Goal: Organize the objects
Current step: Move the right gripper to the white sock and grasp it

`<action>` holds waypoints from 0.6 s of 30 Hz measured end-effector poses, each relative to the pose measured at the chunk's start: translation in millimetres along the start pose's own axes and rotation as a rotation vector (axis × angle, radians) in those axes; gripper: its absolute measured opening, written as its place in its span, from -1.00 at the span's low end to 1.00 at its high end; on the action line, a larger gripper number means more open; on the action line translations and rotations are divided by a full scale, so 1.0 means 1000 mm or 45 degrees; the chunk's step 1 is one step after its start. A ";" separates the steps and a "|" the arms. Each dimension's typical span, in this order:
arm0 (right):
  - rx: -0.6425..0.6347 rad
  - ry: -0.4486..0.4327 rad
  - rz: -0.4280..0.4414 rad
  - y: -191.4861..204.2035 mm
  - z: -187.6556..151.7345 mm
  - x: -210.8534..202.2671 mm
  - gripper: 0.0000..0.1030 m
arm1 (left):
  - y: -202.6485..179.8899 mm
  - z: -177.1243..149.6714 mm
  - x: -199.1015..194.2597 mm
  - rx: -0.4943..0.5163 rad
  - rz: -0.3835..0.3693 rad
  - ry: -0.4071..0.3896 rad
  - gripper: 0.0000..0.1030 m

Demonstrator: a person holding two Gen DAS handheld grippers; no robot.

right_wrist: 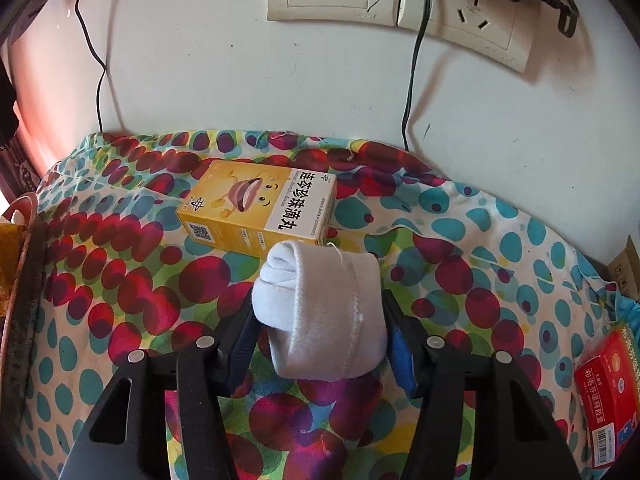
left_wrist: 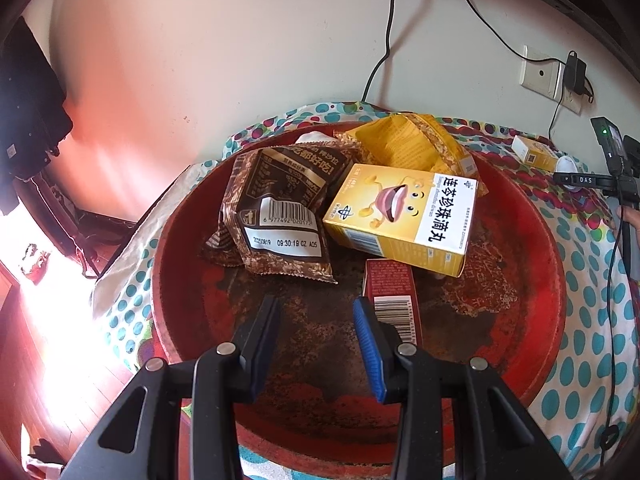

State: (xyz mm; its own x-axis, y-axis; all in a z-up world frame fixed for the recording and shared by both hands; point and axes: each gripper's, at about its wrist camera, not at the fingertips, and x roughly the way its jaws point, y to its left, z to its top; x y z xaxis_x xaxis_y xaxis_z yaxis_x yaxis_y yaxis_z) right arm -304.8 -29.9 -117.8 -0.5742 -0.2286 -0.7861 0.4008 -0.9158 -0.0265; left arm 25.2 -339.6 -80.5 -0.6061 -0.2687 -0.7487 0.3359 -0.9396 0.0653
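In the left wrist view a round red tray (left_wrist: 532, 280) holds a brown snack packet (left_wrist: 276, 216), a yellow packet (left_wrist: 412, 140), a yellow medicine box (left_wrist: 404, 216) and a dark red box (left_wrist: 394, 300). My left gripper (left_wrist: 316, 312) is open and empty above the tray's near part, the red box just right of its right finger. In the right wrist view my right gripper (right_wrist: 320, 308) is shut on a rolled white sock (right_wrist: 324, 308), held above the spotted cloth. A second yellow medicine box (right_wrist: 260, 208) lies on the cloth just beyond the sock.
The spotted cloth (right_wrist: 120, 240) covers the surface against a white wall with sockets (right_wrist: 472, 16) and hanging cables. A red medicine box (right_wrist: 608, 392) lies at the right edge. The tray's rim (right_wrist: 20, 280) shows at far left. A camera on a stand (left_wrist: 612, 160) is at the right.
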 end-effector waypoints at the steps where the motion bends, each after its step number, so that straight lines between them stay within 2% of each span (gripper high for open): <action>1: 0.003 -0.006 -0.001 -0.001 -0.001 -0.001 0.00 | -0.001 0.000 0.000 0.002 0.001 -0.003 -0.25; 5: -0.011 -0.024 0.010 -0.004 -0.004 -0.008 -0.11 | -0.003 0.000 -0.003 0.010 0.009 -0.015 -0.25; 12: 0.002 -0.073 0.045 -0.020 -0.027 -0.038 -0.12 | -0.008 0.001 -0.002 0.015 0.035 -0.012 -0.25; 16: 0.016 -0.084 0.050 -0.038 -0.046 -0.055 -0.12 | -0.021 0.009 -0.015 0.063 0.078 -0.054 -0.25; 18: 0.031 -0.084 0.029 -0.050 -0.055 -0.061 -0.12 | -0.029 0.017 -0.028 0.076 0.062 -0.102 -0.25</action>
State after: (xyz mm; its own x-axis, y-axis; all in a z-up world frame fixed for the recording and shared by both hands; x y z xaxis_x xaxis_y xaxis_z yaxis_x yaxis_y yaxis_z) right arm -250.4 47.9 -103.1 -0.6112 -0.2702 -0.7439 0.3975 -0.9176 0.0067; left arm 20.4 -308.6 -50.7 -0.6467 -0.3285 -0.6884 0.3246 -0.9352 0.1414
